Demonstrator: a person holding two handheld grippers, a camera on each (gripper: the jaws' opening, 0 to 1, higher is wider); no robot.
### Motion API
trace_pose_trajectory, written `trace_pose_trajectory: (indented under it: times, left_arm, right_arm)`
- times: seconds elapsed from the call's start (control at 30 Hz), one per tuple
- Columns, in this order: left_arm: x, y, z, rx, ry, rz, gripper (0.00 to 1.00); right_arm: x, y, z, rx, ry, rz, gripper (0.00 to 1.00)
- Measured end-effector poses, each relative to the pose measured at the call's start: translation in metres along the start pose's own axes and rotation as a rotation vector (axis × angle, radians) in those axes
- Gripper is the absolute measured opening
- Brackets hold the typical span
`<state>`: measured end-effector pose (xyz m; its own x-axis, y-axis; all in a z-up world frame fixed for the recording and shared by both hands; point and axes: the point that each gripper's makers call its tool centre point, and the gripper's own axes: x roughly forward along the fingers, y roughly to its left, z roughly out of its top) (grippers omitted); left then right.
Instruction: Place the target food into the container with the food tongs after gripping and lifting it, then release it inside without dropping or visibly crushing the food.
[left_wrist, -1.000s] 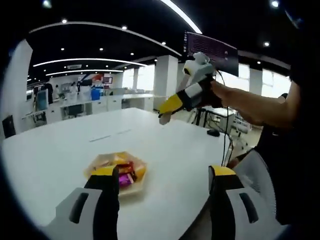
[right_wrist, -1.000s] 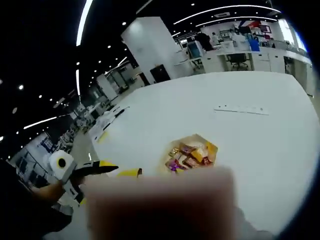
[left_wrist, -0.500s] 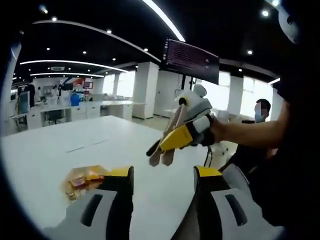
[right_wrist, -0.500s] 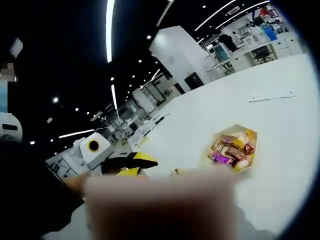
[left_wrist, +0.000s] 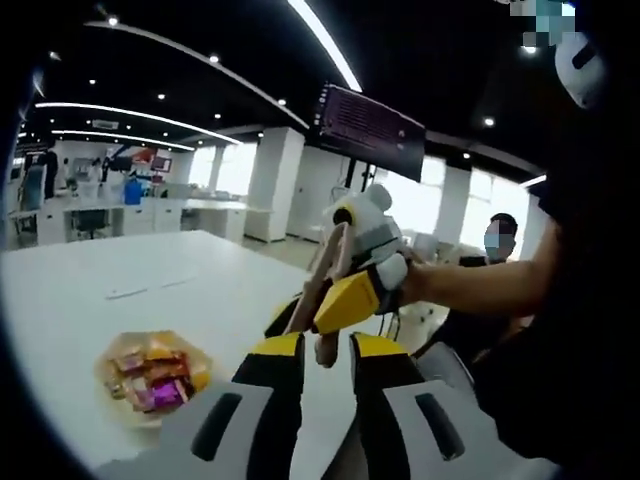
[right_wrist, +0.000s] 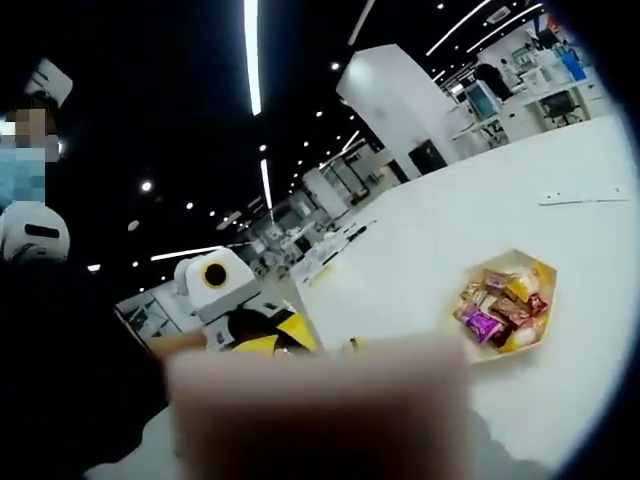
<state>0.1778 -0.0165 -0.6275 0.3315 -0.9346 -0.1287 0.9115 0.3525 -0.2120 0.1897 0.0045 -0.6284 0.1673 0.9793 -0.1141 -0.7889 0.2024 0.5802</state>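
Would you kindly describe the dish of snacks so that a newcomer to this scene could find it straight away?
Start with the large white table that fills the foreground of the left gripper view. On its near part sits a shallow yellow hexagonal dish, heaped with small wrapped snacks in purple, red and orange. Nothing else so colourful lies on the table's white surface.

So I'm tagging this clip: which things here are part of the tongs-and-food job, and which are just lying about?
Part of the job:
- food tongs, held in the right claw
- left claw, jaws nearly shut, close to the tongs' tips
- yellow tray of wrapped snacks

Just lying about:
- white table
- hanging monitor
- desks at the back
- seated person
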Motion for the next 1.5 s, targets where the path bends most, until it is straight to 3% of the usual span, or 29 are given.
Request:
trace_pose_trajectory:
  times: [0.1,0.17,0.47,0.57,1.03,1.23,1.5]
  left_arm:
    - [-0.001,-0.002,0.004,-0.033,-0.018,-0.022,0.13]
    - [-0.001,-0.004,0.005,-0.043,-0.017,-0.035,0.06]
    - [-0.002,-0.008,0.008,-0.039,-0.037,-0.074,0.04]
    - [-0.001,-0.008,0.009,0.007,-0.047,-0.066,0.04]
    - [-0.004,-0.007,-0.005,0.007,0.001,-0.065,0.0]
    - [-0.012,0.001,-0.006,0.011,0.008,-0.036,0.0]
    - [-0.022,0.014,-0.02,0.02,0.061,-0.003,0.0]
  right_arm:
    - [-0.002,-0.001,0.001,0.008,-0.001,0.028,0.26]
    - [-0.003,0.0,0.004,0.005,-0.015,0.044,0.26]
    - [-0.005,-0.002,0.007,0.013,-0.022,0.088,0.28]
    - [-0.005,-0.006,0.008,0.019,-0.03,0.082,0.29]
    - [-0.002,0.002,0.004,0.018,-0.029,0.064,0.28]
    - [-0.015,-0.001,0.004,0.032,-0.049,0.039,0.23]
    - [-0.036,-0.015,-0.004,0.046,-0.047,-0.038,0.18]
